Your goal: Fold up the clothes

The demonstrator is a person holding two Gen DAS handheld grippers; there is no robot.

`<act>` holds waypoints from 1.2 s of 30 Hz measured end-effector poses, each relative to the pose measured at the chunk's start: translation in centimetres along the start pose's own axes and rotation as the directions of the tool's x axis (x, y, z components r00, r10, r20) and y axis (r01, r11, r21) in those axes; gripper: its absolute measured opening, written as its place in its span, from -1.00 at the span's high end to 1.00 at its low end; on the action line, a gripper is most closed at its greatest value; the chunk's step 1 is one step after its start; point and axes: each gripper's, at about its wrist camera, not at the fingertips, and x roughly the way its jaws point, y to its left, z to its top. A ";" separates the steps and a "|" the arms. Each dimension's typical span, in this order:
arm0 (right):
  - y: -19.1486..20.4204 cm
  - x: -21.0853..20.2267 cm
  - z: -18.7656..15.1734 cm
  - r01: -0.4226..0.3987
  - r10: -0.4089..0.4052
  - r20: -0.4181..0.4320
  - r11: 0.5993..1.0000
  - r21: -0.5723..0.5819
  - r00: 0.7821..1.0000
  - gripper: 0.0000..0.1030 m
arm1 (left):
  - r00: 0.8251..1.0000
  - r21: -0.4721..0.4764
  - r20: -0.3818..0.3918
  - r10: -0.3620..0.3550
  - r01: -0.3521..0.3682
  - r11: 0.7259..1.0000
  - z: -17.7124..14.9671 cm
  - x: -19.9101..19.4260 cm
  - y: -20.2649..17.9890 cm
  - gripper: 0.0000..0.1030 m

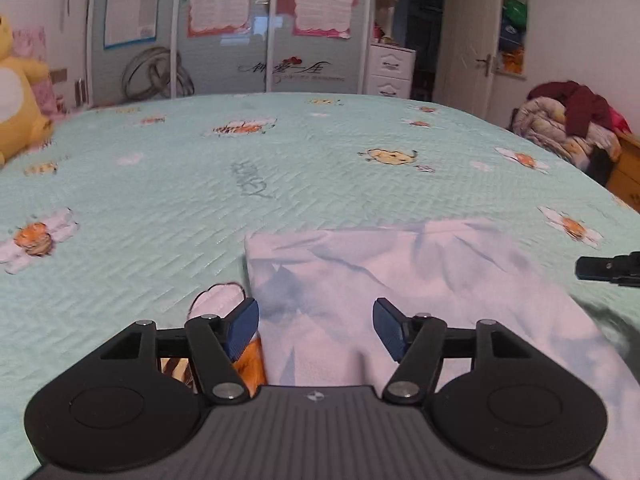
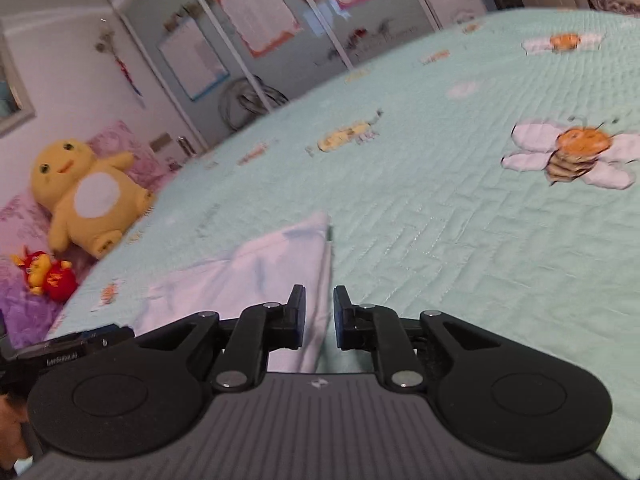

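A pale white garment (image 1: 400, 272) with faint blue marks lies folded flat on the mint bedspread (image 1: 160, 184). My left gripper (image 1: 316, 320) hovers over the garment's near left corner. It is open wide, and its blue pads are clear of the cloth. One black finger (image 1: 600, 270) of my right gripper shows at the right edge of the left wrist view. In the right wrist view the garment (image 2: 260, 272) stretches away to the left. My right gripper (image 2: 320, 312) stands over its right edge with a narrow gap between the jaws, and the pads do not press on the cloth.
A yellow plush toy (image 2: 84, 196) and a small red one (image 2: 48, 276) sit on pink pillows at the bed's head. Bundled clothes and a quilt (image 1: 568, 124) lie on a wooden cabinet beside the bed. A wardrobe with posters (image 1: 224, 40) stands behind.
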 end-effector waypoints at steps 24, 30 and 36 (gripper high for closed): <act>-1.0 -9.3 -10.9 -0.178 0.315 -0.210 0.851 0.494 0.925 0.17 | 0.954 -0.855 0.045 -0.298 0.191 0.482 -14.5 -9.6 1.1 -0.49; -1.3 -8.2 -10.8 -0.156 0.317 -0.239 0.841 0.517 0.918 0.86 | 0.969 -0.873 0.041 -0.242 0.153 0.463 -14.7 -9.5 0.9 0.15; -1.3 -9.4 -10.9 -0.165 0.318 -0.221 0.839 0.519 0.922 0.93 | 0.973 -0.870 0.058 -0.225 0.160 0.467 -15.7 -11.0 1.3 0.91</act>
